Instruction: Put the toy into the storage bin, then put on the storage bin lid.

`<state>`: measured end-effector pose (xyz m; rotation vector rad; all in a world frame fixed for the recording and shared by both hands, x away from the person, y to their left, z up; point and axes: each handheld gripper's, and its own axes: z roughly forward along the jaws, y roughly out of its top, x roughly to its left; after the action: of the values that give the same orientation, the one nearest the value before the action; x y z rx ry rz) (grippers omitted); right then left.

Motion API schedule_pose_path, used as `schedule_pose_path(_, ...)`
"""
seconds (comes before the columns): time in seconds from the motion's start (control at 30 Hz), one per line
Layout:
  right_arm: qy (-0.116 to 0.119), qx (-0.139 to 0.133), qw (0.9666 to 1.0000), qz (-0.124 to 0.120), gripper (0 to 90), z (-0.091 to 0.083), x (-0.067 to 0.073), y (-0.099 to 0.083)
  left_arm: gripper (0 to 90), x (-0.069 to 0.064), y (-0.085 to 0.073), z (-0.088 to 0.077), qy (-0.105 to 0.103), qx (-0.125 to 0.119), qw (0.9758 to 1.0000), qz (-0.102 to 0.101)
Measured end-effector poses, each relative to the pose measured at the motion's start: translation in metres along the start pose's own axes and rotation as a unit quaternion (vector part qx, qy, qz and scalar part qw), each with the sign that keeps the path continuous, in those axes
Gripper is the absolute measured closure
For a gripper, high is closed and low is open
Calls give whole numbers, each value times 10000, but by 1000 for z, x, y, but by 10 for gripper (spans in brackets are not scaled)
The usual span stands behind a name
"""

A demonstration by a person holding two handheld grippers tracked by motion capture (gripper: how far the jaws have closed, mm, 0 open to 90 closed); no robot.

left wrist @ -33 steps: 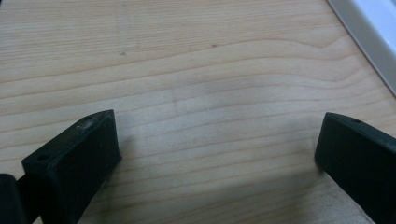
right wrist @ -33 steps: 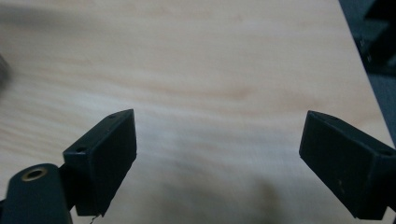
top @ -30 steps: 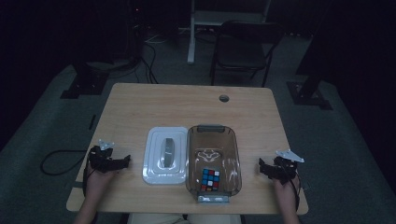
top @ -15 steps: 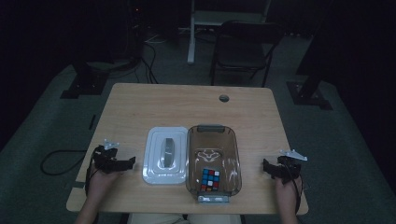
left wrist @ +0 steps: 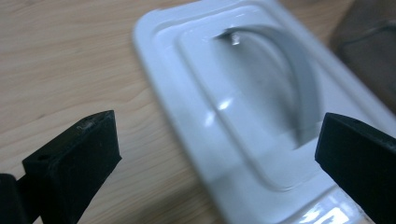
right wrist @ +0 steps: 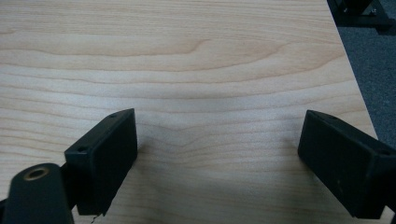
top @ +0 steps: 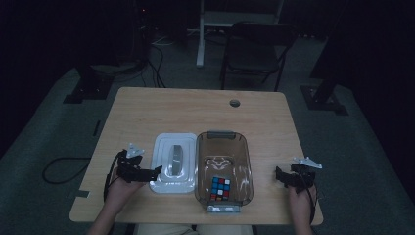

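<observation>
High view: white rectangular plastic lid with grey arched handle (top: 172,163), flat on light wooden table (top: 195,110), touching left side of clear brown rectangular plastic container (top: 223,164). Multicoloured puzzle cube (top: 220,188) inside container, at near end. Left gripper (top: 155,172) at lid's left edge, jaws spread wide, gripping nothing. Right gripper (top: 277,176) well right of container, over bare table, jaws spread wide, gripping nothing.

We find the high view dim, its surroundings nearly black; the white lid (left wrist: 261,116) shows glare and blur, while the bench (right wrist: 210,60) grain looks sharp.
</observation>
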<state>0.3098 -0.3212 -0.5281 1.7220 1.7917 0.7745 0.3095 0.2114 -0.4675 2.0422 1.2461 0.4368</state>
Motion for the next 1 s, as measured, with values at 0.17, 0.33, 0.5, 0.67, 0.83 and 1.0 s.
schedule_pose_path(0.17, -18, -7, 10000, 23, 117, 0, -1, 0, 6, -12, 7, 11, -123, 33, 9999, 79)
schedule_pose_path(0.33, -44, -8, 10000, 39, 117, 0, -2, 0, 6, -20, 13, 23, -155, 66, 9998, 68)
schedule_pose_path(0.5, -44, -10, 10000, 42, 117, 0, -2, 0, 6, -26, 16, 35, -170, 140, 9997, 139)
schedule_pose_path(0.67, -45, -9, 10000, 41, 117, 0, -2, 0, 7, -31, 20, 44, -184, 161, 9996, 173)
schedule_pose_path(0.83, -44, -8, 10000, 40, 117, 0, -2, 0, 43, -34, 23, 56, -208, 229, 9993, 204)
schedule_pose_path(1.0, -43, -8, 10000, 41, 117, 0, -2, 0, 62, -36, 24, 63, -146, 237, 9993, 243)
